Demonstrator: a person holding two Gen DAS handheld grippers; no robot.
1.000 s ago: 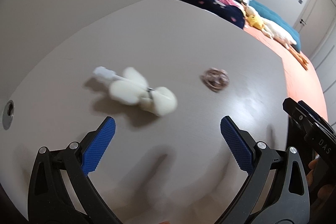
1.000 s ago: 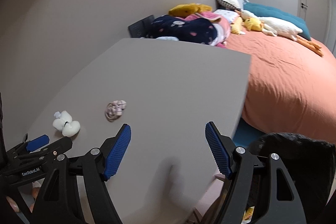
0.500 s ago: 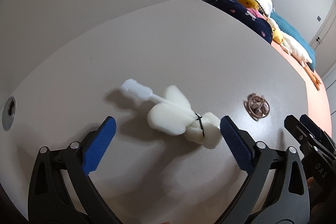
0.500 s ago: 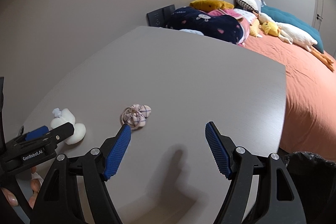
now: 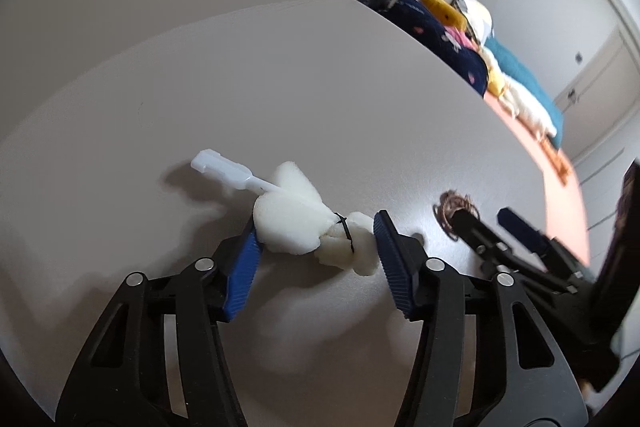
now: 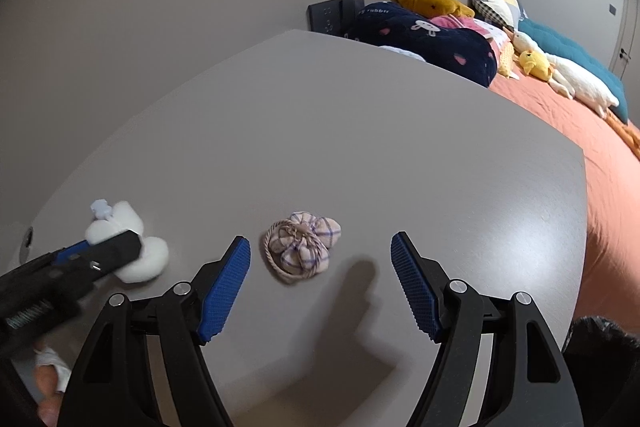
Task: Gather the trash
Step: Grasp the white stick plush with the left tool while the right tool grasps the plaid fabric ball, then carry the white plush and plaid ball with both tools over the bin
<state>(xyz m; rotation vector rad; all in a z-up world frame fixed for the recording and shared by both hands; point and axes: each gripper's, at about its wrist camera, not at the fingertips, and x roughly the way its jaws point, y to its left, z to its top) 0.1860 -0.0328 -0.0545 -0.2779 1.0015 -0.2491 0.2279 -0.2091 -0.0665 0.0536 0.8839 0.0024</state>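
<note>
A white foam lump (image 5: 298, 231) with a black tie and a white plastic stick lies on the grey table (image 5: 320, 87). My left gripper (image 5: 316, 245) has closed in around it, its blue pads touching both sides. In the right wrist view the same lump (image 6: 136, 251) lies at the left, partly behind the left gripper. A small checked cloth bundle (image 6: 302, 247) with a cord lies on the table just ahead of my right gripper (image 6: 320, 267), which is open and empty. The bundle (image 5: 454, 205) also shows in the left wrist view.
A bed with an orange cover (image 6: 600, 131) stands beyond the table's right edge, with pillows and plush toys (image 6: 424, 31) on it. A dark bag (image 6: 600, 367) sits low at the right, below the table edge. A round hole (image 6: 27, 241) is in the table at the left.
My left gripper moved forward to the foam lump and narrowed its jaws onto it. My right gripper moved forward and left until the cloth bundle lies between its open fingers.
</note>
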